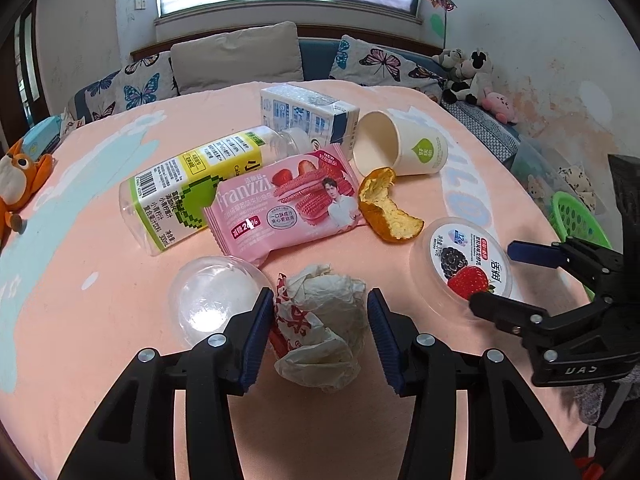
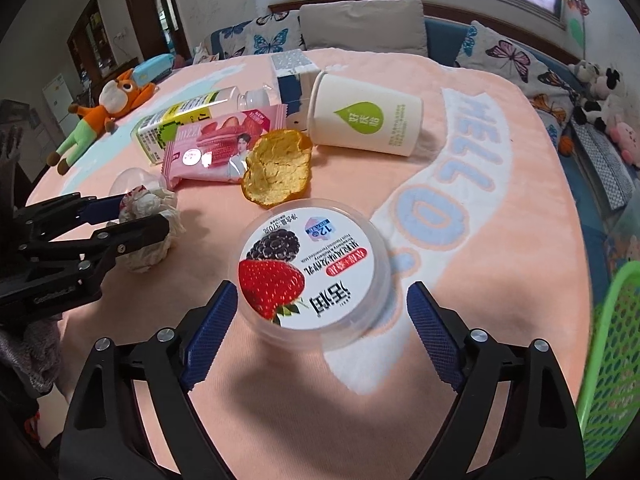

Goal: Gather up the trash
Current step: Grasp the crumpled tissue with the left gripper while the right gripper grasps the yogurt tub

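Trash lies on a pink cloth-covered table (image 1: 100,264). My left gripper (image 1: 318,336) is open around a crumpled paper wrapper (image 1: 320,324); its left pad touches the paper, its right pad stands just clear. It also shows in the right wrist view (image 2: 132,220). My right gripper (image 2: 320,332) is open around a round yogurt tub with a berry lid (image 2: 308,268), also in the left wrist view (image 1: 466,256). Behind lie a bitten bun (image 1: 386,208), a pink biscuit packet (image 1: 280,208), a juice bottle (image 1: 188,184), a milk carton (image 1: 308,114), a paper cup (image 1: 400,148) and a clear dome lid (image 1: 212,296).
A green perforated basket (image 2: 612,364) stands off the table's right edge. An orange plush toy (image 2: 104,112) lies at the table's far left. A sofa with butterfly cushions (image 1: 376,60) and plush toys runs behind the table.
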